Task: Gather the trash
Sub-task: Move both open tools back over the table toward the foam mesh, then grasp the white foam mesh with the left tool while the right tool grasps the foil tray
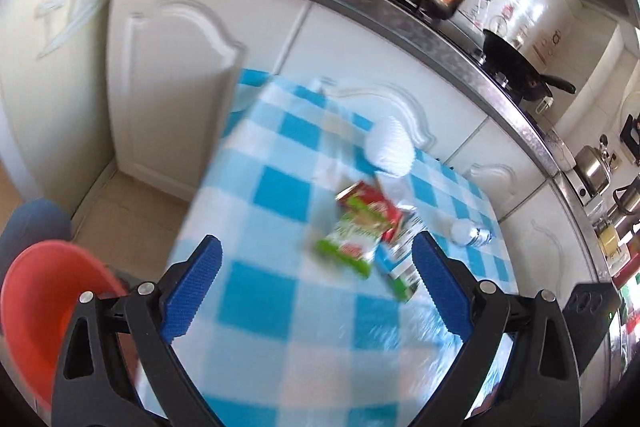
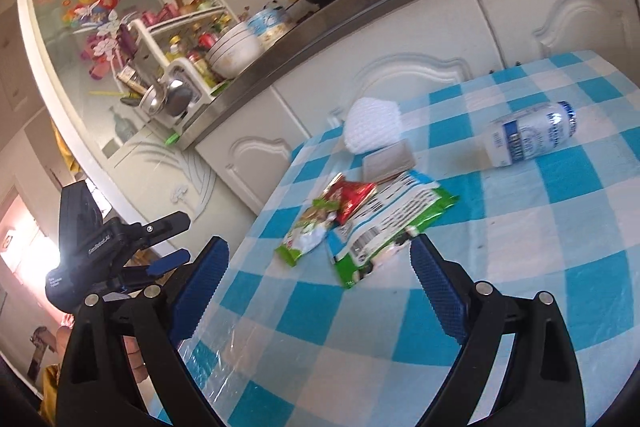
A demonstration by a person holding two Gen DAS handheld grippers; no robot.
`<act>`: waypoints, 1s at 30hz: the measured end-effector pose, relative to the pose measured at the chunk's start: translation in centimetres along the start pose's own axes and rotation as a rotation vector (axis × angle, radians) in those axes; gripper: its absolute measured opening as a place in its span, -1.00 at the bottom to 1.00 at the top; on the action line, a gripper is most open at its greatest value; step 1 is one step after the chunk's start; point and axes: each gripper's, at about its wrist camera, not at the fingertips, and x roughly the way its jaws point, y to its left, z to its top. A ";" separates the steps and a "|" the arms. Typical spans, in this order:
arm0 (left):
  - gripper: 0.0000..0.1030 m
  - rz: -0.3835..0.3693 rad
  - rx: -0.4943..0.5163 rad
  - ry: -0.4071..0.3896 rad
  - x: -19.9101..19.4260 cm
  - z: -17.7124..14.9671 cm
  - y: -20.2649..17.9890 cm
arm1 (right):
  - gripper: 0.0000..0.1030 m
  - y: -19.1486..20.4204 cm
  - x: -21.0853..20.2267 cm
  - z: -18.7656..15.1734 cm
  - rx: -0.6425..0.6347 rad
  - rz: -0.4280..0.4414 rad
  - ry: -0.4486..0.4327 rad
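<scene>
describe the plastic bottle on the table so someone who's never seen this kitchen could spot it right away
Start at the table with the blue and white checked cloth in front of the white cabinets. Past the pile of snack wrappers, off on its own, lies the bottle. It is the only round item there: white, on its side, with a blue printed label.

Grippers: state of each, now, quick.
Left gripper: open, holding nothing, above the checked tablecloth.
Right gripper: open, holding nothing, facing the snack wrappers.

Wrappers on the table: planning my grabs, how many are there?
3, overlapping mid-table: a green one nearest the edge, a red one behind it, a large green-and-white one beside them. More may hide underneath.
</scene>
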 end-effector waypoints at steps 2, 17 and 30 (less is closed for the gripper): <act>0.87 -0.018 0.011 0.012 2.4 1.4 -2.2 | 0.77 -1.5 -0.8 0.7 0.029 -0.015 -0.024; 0.87 0.059 0.248 0.090 19.2 7.9 -13.8 | 0.78 -8.3 -2.8 2.3 0.183 -0.016 -0.073; 0.03 0.256 0.348 0.186 24.5 7.8 -13.2 | 0.78 -10.6 -2.9 2.2 0.261 -0.002 -0.070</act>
